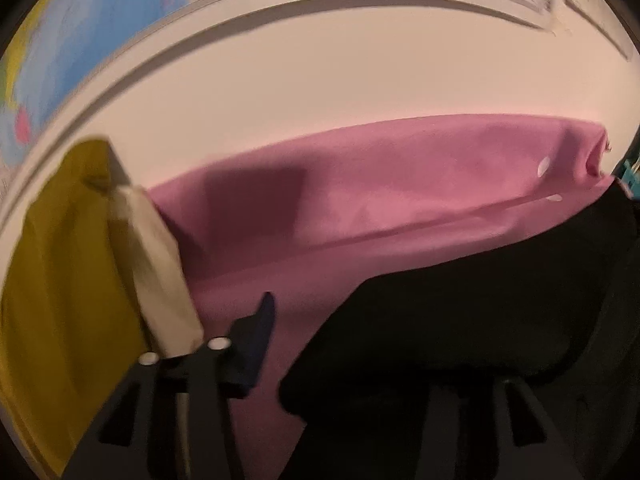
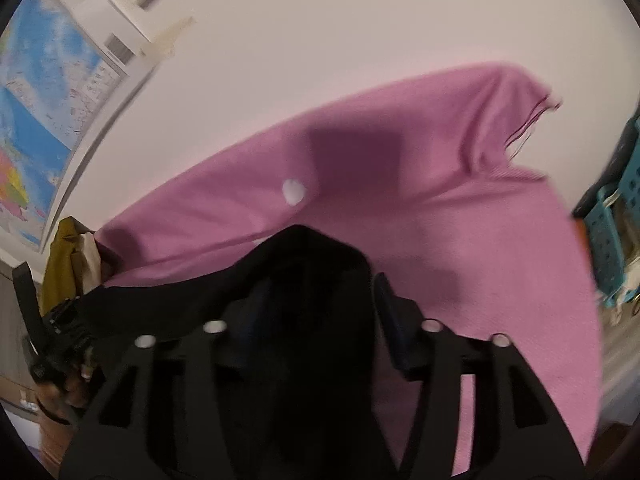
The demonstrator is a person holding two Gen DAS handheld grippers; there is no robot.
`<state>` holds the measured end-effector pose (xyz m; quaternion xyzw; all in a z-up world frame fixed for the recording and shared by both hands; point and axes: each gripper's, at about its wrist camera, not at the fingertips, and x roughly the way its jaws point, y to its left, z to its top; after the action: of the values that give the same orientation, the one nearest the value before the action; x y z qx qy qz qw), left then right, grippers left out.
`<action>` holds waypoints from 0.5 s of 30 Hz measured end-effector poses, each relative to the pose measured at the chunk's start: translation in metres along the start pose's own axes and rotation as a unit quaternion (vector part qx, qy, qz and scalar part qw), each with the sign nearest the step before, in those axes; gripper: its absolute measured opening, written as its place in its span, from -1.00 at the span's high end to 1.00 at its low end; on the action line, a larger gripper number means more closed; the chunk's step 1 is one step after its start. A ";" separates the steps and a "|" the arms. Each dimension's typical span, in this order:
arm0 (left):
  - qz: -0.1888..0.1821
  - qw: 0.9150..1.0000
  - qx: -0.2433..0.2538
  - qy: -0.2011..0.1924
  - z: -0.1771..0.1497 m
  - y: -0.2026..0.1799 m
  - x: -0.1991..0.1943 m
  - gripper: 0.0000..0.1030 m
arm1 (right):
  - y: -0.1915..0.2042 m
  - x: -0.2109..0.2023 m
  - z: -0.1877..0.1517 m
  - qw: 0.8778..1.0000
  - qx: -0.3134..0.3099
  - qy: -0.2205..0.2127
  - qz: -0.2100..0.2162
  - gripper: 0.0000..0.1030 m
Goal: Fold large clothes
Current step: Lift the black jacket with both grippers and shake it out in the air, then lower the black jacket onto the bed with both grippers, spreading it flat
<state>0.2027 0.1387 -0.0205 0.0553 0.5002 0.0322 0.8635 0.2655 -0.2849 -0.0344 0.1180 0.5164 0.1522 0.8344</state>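
A large black garment (image 1: 460, 304) hangs in the air above a pink cloth-covered surface (image 1: 380, 184). In the left wrist view it drapes over the right side of my left gripper (image 1: 344, 332); only the left finger (image 1: 260, 320) shows, so the grip is hidden. In the right wrist view the black garment (image 2: 304, 280) is bunched between the fingers of my right gripper (image 2: 320, 304), which is shut on it. The garment stretches left toward the other hand-held gripper (image 2: 60, 332). The pink cloth (image 2: 440, 208) lies below.
A mustard-yellow garment (image 1: 60, 280) and a cream cloth (image 1: 160, 264) hang at the left. A world map (image 2: 36, 100) is on the wall. A teal slotted basket (image 2: 612, 232) stands at the right edge. A white wall is behind.
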 end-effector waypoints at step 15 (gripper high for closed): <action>-0.177 0.963 0.202 -0.006 -0.063 -0.064 -0.040 0.09 | 0.074 0.001 -0.042 0.984 -0.147 0.071 0.077 0.01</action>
<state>0.1276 0.0749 -0.0252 0.1394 0.4932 -0.2237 0.8290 0.2184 -0.2145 -0.0273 0.0226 0.5361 0.2979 0.7895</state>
